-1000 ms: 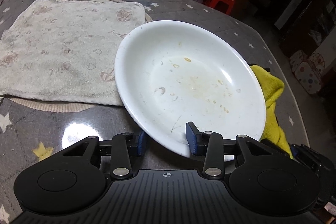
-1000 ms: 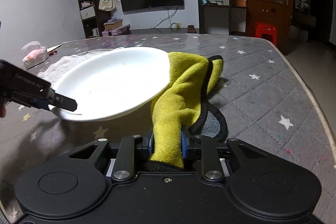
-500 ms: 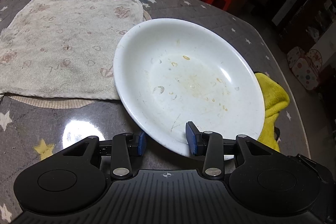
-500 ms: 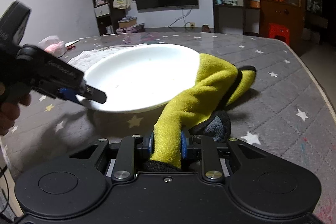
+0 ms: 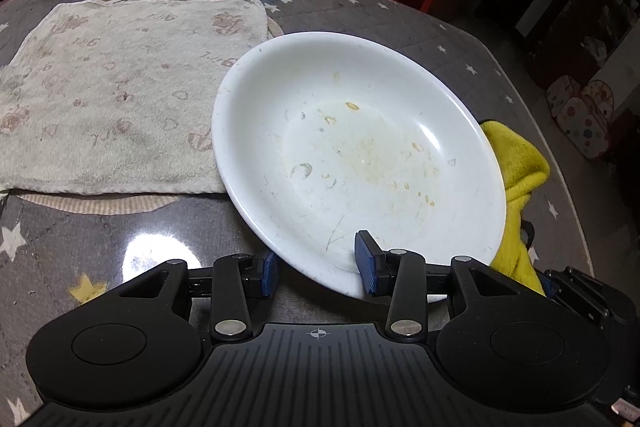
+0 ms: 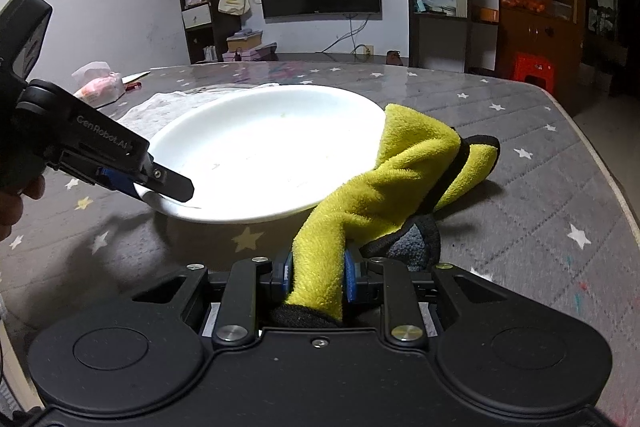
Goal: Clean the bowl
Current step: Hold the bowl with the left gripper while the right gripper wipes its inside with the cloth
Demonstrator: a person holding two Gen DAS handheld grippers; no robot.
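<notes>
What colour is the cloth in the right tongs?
Yellow-green cloth with a black edge and grey underside, clearest in the right wrist view.

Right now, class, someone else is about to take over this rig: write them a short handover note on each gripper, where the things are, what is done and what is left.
Left gripper: jaws clamped on the near rim of the white bowl, which it holds tilted above the table.
Right gripper: jaws shut on the yellow cloth, whose free end drapes against the bowl's right edge.
A worn towel lies flat to the left of the bowl.
Done: bowl and cloth are both gripped.
Left: yellowish smears and crumbs still cover the inside; nothing looks wiped yet.
</notes>
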